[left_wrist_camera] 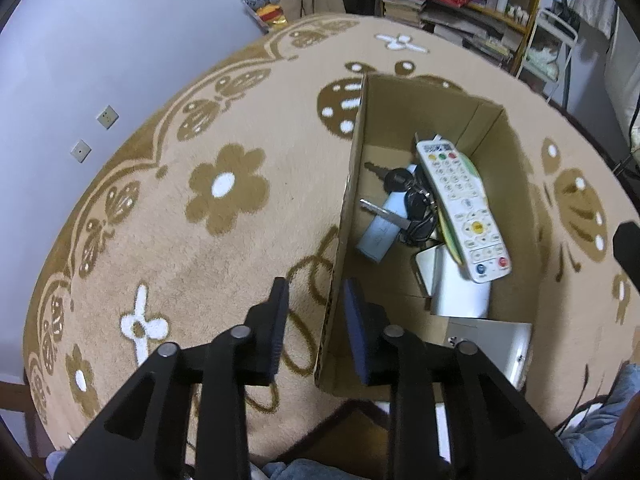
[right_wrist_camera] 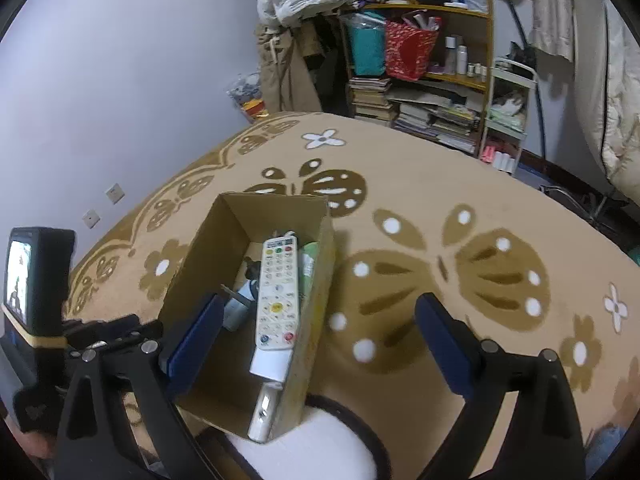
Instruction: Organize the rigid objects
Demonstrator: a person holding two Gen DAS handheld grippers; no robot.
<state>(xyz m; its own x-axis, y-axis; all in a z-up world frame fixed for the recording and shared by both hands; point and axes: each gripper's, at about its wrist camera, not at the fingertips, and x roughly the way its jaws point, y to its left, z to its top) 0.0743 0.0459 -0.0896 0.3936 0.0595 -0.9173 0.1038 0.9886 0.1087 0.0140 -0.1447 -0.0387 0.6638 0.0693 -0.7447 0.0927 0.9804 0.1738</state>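
Observation:
An open cardboard box stands on a tan patterned rug. Inside lie a white remote control, a bunch of keys, a pale blue case, a green-edged item and white boxes. My left gripper straddles the box's left wall near its front corner, one finger outside and one inside, with a narrow gap; I cannot tell whether the pads press the wall. My right gripper is wide open and empty above the box's near right side.
The rug covers the surface around the box. A wall with sockets is on the left. Cluttered shelves with books and bags stand at the back. The left gripper's body with a small screen shows in the right wrist view.

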